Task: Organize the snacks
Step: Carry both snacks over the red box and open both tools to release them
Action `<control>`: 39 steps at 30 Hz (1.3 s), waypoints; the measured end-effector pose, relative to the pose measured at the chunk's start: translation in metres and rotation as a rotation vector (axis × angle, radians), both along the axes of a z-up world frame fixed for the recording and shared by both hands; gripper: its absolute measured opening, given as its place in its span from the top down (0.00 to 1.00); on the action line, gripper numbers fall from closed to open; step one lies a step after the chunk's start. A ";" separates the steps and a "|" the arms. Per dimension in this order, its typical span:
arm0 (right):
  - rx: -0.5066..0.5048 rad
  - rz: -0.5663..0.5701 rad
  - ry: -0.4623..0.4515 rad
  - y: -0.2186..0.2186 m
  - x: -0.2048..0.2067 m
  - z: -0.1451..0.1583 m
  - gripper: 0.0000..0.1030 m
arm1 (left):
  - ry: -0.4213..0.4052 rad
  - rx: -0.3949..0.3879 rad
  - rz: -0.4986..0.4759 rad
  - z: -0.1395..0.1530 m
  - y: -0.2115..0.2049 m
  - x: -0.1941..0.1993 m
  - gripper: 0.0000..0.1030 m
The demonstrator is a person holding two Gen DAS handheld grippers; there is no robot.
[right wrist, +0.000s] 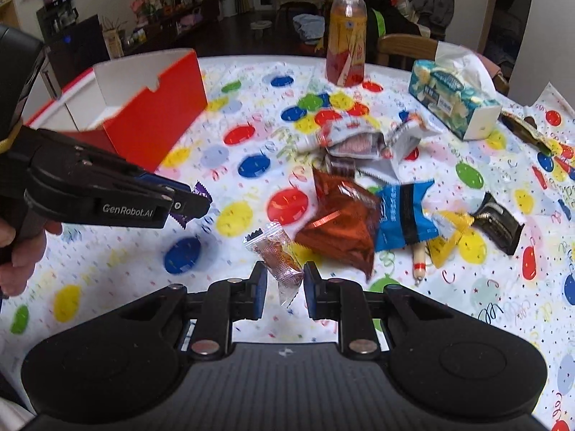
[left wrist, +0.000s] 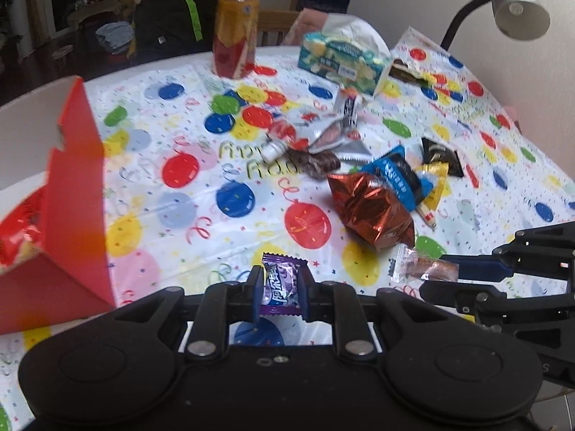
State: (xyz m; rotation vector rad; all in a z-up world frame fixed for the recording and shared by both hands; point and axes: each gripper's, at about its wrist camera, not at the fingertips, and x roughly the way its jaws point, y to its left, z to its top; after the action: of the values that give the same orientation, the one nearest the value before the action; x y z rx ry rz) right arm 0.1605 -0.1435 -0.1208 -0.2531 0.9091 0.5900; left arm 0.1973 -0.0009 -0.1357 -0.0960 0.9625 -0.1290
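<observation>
Purple crinkly foil candy wrapper (left wrist: 281, 284) is clamped in left tongs (left wrist: 280, 287), long axis running straight ahead. Right tongs (right wrist: 285, 283) pinch clear plastic sachet with brown filling (right wrist: 278, 256), angled forward-left. Red cardboard box (left wrist: 68, 186), open-topped, sits left of the left tongs; glossy copper foil bag (right wrist: 339, 230) on bench just ahead-right of the right tongs.

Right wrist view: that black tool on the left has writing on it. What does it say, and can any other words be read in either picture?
"GenRobot.AI": white letters on the left hand-held gripper.
Purple candy wrapper: white characters, too blurred to read.
Blue snack packet: white print, too blurred.
Tissue box: label too small.
Juice bottle: label unreadable.
Tablecloth: green lettering, unclear.
</observation>
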 end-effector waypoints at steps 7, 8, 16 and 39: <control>0.027 0.009 -0.022 0.027 -0.009 0.026 0.79 | -0.031 0.007 0.056 0.029 0.022 -0.016 0.83; 0.032 0.014 -0.025 0.032 -0.011 0.030 0.79 | -0.035 0.003 0.065 0.032 0.026 -0.018 0.83; 0.067 0.054 -0.052 0.074 -0.018 0.054 0.79 | -0.084 0.008 0.120 0.060 0.062 -0.037 0.83; 0.079 0.190 -0.095 0.220 -0.017 0.084 0.79 | -0.174 0.071 0.301 0.111 0.198 -0.070 0.83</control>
State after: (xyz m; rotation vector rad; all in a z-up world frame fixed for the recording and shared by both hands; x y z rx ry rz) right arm 0.1434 0.0767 -0.0372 -0.2957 0.7734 0.7813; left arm 0.1276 0.1971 -0.0251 -0.1605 0.7684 0.1718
